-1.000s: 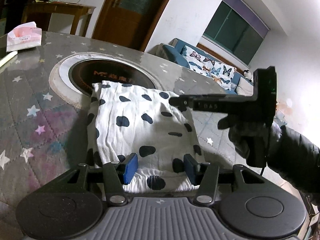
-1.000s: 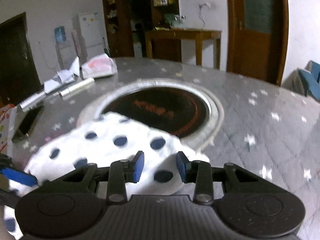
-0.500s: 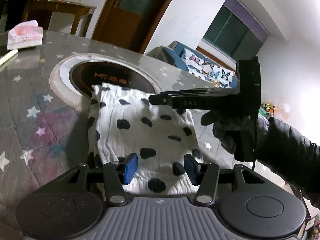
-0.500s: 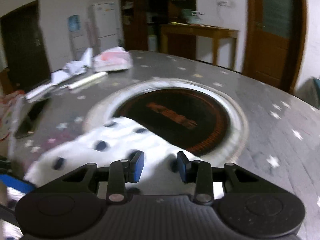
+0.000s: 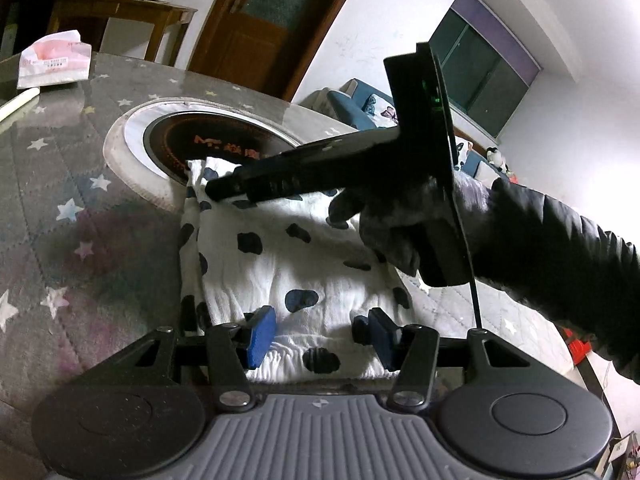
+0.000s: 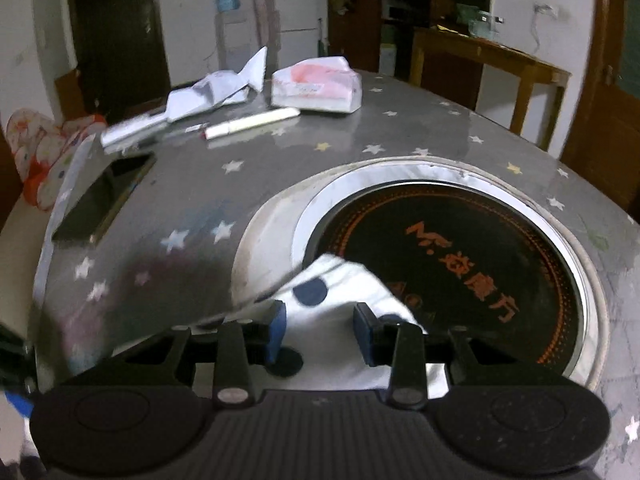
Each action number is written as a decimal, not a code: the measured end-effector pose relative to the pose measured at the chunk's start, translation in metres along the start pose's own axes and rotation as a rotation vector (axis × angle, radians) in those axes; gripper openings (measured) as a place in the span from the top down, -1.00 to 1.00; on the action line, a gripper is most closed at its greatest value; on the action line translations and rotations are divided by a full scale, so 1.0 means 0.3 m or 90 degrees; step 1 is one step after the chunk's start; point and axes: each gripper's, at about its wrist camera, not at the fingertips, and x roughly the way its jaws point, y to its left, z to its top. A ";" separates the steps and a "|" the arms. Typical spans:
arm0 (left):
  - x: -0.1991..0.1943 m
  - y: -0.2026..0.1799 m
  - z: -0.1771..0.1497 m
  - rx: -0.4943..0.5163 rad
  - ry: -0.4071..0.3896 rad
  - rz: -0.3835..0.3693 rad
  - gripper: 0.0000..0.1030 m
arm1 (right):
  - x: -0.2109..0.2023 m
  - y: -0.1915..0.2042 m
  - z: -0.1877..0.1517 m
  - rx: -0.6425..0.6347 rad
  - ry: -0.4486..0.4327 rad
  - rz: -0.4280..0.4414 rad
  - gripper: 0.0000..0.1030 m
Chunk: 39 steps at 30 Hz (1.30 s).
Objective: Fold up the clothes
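Nearest in the left wrist view, the left gripper point(image 5: 318, 334) has its blue pads apart above the near hem of the white folded cloth with dark blue spots point(image 5: 288, 268); they grasp nothing. The cloth lies flat on the grey star-patterned table point(image 5: 60, 200), its far corner over the round black cooktop with orange writing point(image 5: 192, 144). Only this view shows the gloved right hand point(image 5: 384, 232) carrying the right gripper point(image 6: 320, 332) over the cloth. The right wrist view shows that gripper's pads released above the far corner, and farther away a black phone point(image 6: 104, 196), a white tube point(image 6: 252, 122) and a pink-white tissue pack point(image 6: 316, 88) (label unreadable). The cooktop writing is partly legible, beginning "Mr.".
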 end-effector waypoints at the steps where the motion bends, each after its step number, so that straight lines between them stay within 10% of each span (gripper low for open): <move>1: -0.007 -0.003 0.001 0.002 -0.003 -0.001 -0.07 | -0.009 -0.011 -0.001 0.007 -0.003 -0.002 0.27; 19: -0.108 -0.061 -0.038 0.045 -0.011 0.019 -0.07 | -0.141 -0.255 -0.164 0.130 0.004 -0.082 0.18; 39: -0.110 -0.025 -0.063 0.015 -0.036 0.117 -0.13 | -0.379 -0.132 -0.371 0.136 0.015 -0.227 0.44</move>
